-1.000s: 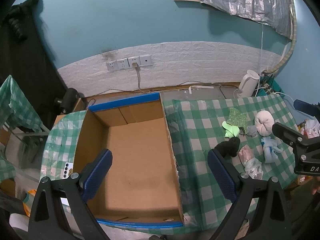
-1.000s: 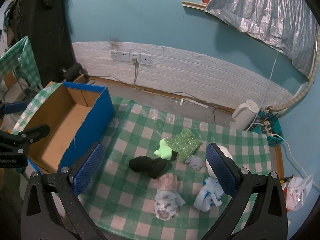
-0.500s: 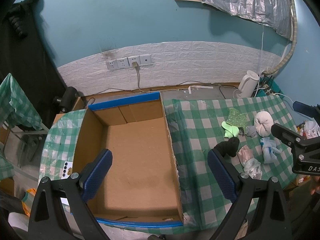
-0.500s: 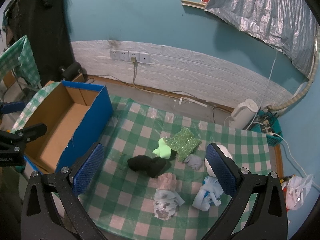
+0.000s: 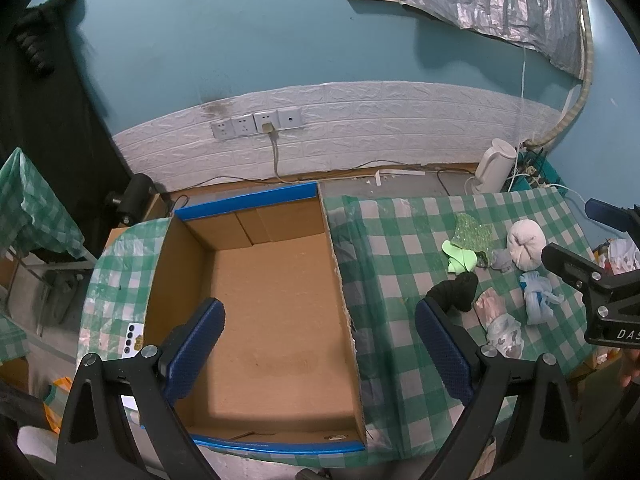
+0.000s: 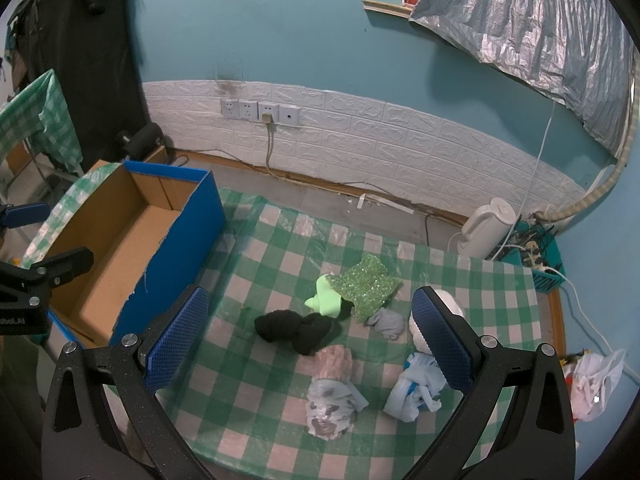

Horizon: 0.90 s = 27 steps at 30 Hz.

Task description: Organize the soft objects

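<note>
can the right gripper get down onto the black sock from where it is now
Probably yes. The right gripper hangs open above the checked tablecloth, and the black sock lies uncovered between its fingers in the right wrist view. Only the light green piece touches its far end; nothing lies on top.

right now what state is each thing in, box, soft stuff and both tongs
brown cardboard box with blue outside: open-topped, nothing inside
black rolled sock: on the checked tablecloth, outside the box
light green soft piece: partly under the green sequin cloth
white round bundle: on the cloth, balled up
white and blue bundle: crumpled on the cloth
left tongs: open, holding nothing, over the box
right tongs: open, holding nothing, above the pile
</note>
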Each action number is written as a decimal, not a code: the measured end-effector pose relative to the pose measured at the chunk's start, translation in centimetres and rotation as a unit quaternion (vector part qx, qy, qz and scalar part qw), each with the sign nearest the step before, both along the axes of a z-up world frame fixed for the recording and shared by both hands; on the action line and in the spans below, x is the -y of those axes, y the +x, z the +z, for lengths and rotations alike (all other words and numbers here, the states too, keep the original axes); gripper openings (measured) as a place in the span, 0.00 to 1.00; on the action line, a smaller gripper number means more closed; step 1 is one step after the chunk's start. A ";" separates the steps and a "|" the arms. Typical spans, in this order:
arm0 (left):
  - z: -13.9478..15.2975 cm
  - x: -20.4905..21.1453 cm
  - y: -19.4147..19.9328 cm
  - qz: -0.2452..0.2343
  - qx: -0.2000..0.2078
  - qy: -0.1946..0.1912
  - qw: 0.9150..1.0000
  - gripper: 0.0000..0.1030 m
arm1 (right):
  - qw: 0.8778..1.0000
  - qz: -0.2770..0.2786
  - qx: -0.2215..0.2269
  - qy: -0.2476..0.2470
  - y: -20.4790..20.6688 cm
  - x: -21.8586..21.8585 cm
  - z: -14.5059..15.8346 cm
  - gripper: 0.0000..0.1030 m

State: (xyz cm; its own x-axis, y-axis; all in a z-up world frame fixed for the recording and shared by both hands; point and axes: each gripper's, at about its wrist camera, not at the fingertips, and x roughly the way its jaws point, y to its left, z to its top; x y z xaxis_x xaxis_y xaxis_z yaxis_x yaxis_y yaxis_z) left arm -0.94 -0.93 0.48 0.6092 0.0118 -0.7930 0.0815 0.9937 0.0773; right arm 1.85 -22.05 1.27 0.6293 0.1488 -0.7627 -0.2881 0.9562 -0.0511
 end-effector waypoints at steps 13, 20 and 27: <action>0.0 -0.1 0.1 0.001 -0.001 -0.001 1.000 0.94 | 1.000 0.000 -0.001 -0.001 0.0 0.0 -0.1 0.98; 0.0 -0.1 0.2 0.002 -0.002 -0.002 1.000 0.94 | 1.000 0.000 -0.001 -0.002 0.0 0.0 -0.1 0.98; 0.0 -0.2 0.3 0.001 -0.002 -0.002 1.000 0.94 | 1.000 0.000 -0.001 -0.002 0.0 0.0 -0.2 0.98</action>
State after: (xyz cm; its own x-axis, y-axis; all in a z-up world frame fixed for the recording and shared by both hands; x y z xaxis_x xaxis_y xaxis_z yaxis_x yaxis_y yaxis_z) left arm -0.68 -0.70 0.49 0.6061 0.0095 -0.7954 0.0801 0.9941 0.0729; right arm 1.88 -22.08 1.09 0.6275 0.1461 -0.7648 -0.2890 0.9558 -0.0546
